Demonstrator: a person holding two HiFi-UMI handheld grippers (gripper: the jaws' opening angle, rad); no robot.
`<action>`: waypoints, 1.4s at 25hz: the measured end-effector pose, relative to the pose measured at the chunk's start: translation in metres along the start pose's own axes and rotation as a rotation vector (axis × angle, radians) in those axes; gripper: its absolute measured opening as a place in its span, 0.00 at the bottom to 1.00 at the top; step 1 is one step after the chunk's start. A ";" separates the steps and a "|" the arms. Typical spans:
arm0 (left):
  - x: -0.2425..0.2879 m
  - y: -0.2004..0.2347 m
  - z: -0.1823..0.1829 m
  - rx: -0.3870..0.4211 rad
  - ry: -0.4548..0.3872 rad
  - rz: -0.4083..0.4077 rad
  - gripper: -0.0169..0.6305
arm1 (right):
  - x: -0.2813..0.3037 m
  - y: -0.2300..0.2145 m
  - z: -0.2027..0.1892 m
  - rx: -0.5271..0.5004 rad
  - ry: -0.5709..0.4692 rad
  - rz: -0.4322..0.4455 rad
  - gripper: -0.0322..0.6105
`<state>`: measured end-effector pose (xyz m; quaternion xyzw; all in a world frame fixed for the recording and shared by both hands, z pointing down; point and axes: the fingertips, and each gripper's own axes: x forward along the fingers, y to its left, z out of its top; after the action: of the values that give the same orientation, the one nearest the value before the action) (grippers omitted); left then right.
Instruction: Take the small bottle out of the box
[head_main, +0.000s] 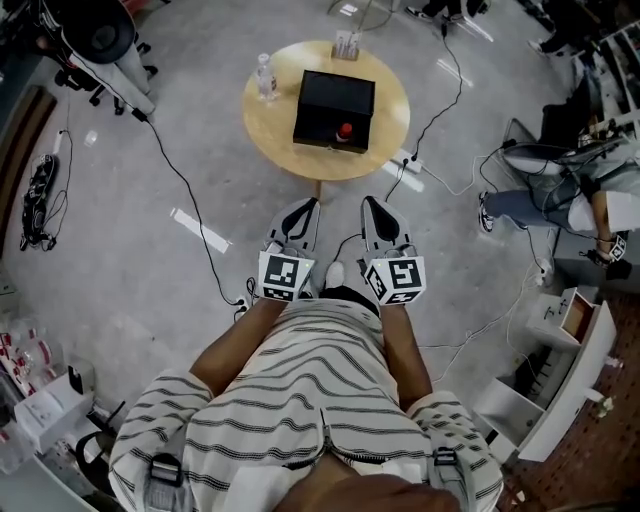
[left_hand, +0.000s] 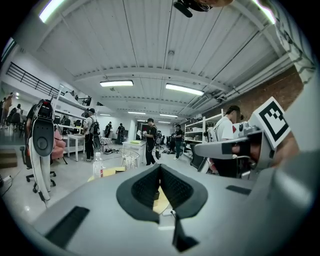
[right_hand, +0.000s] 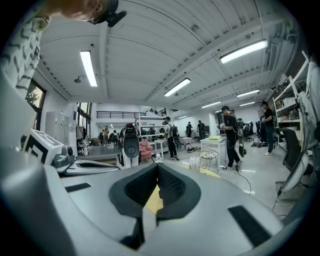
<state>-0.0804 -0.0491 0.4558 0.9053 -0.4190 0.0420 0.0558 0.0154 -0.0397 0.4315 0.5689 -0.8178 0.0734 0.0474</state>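
We stand short of the table, nothing gripped yet

Our left gripper (head_main: 308, 206) and right gripper (head_main: 371, 204) are both pressed closed and empty. What looks like the small bottle (head_main: 345, 131), red-capped, sits at the near edge of the black box (head_main: 335, 100) mid-table (head_main: 268, 128). Next, we judge, we close in, open one gripper and reach inside.
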 end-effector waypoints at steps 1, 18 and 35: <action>0.002 0.001 0.000 -0.001 0.001 0.000 0.06 | 0.002 -0.002 0.000 0.000 0.001 -0.001 0.08; 0.081 -0.003 0.005 0.025 0.019 0.044 0.06 | 0.042 -0.071 0.000 0.002 -0.004 0.049 0.08; 0.117 0.001 0.002 0.020 0.048 0.113 0.06 | 0.069 -0.098 -0.008 0.008 0.027 0.124 0.08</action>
<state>-0.0049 -0.1384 0.4678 0.8794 -0.4676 0.0708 0.0545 0.0828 -0.1359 0.4566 0.5161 -0.8505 0.0871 0.0515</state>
